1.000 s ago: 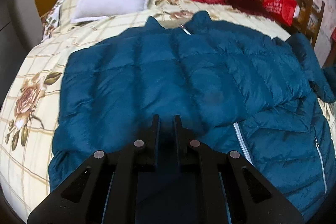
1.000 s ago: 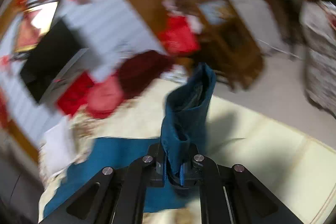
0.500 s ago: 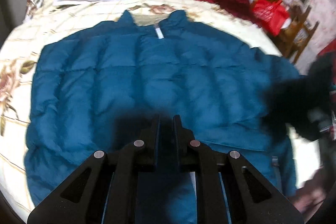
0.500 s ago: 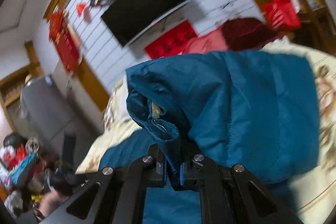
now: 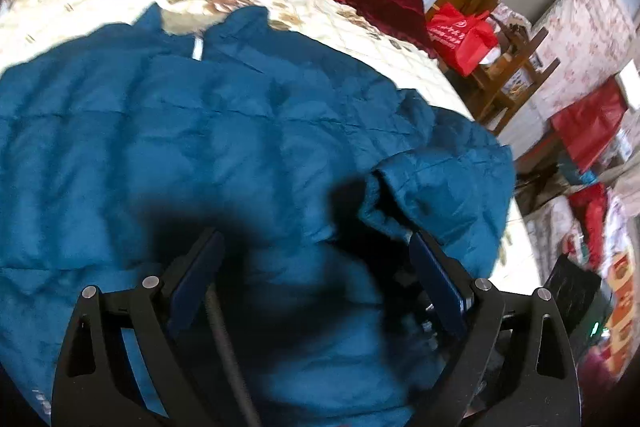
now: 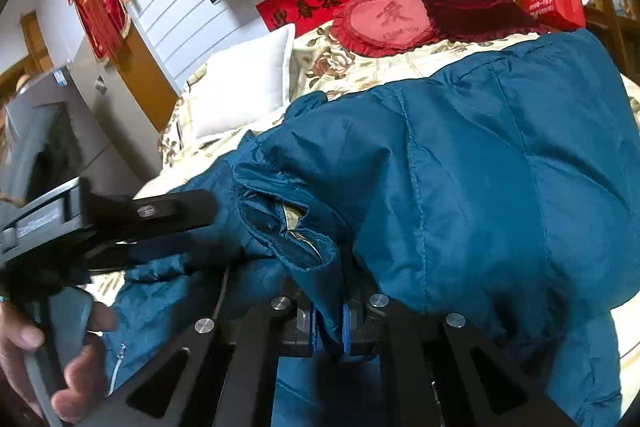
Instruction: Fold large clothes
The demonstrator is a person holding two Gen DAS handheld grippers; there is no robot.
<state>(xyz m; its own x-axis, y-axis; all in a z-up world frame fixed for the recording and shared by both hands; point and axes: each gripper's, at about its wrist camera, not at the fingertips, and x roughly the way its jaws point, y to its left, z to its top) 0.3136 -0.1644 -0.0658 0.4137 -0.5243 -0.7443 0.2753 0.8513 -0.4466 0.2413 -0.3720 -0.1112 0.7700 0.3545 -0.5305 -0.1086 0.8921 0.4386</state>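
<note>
While the teal puffer jacket (image 5: 208,131) lies spread on the bed (image 5: 304,15) with its collar toward the pillows, the left wrist view shows the left gripper (image 5: 316,267) low over its hem, jaws opening wide with nothing pinched; the folded sleeve (image 5: 436,187) sits just ahead to the right. A second ago these jaws were nearly shut, the sleeve still out past the jacket's right edge.

In the right wrist view, the right gripper (image 6: 328,327) is clamped on the sleeve cuff (image 6: 292,227), the sleeve's length running across the body. The left gripper (image 6: 168,223) is close beside the cuff. Earlier, the sleeve hung high in the air.
</note>
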